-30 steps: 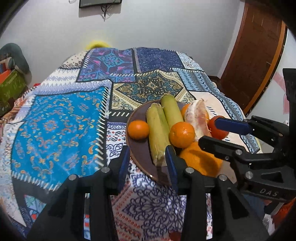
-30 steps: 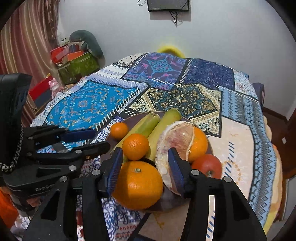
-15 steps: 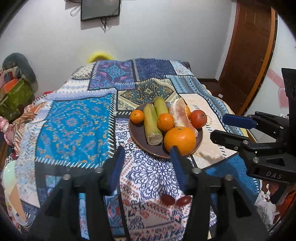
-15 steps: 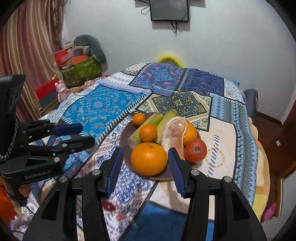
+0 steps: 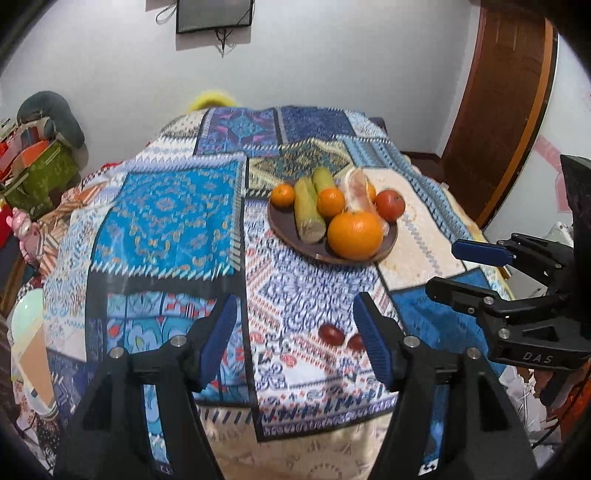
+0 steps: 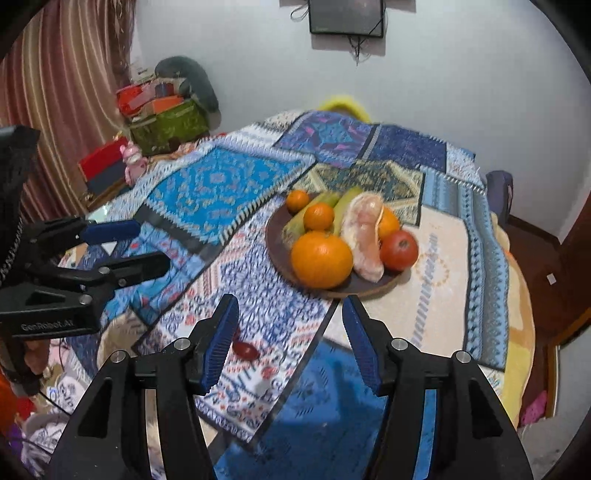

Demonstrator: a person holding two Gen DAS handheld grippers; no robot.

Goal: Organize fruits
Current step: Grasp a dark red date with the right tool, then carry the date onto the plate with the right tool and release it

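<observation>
Hovering with both sets of jaws spread and empty: left gripper (image 5: 295,339) and right gripper (image 6: 290,341), well short of the plate (image 5: 284,230). Judging the large orange (image 5: 354,234), nearest on the plate: firm, round, fairly heavy, prone to rolling; best pinched across its middle.

Cloth: blue patterned patchwork tablecloth (image 5: 166,221)
Behind cloth: black wall-mounted screen (image 6: 346,16)
Left of cloth: small pink toy figure (image 6: 131,162)
</observation>
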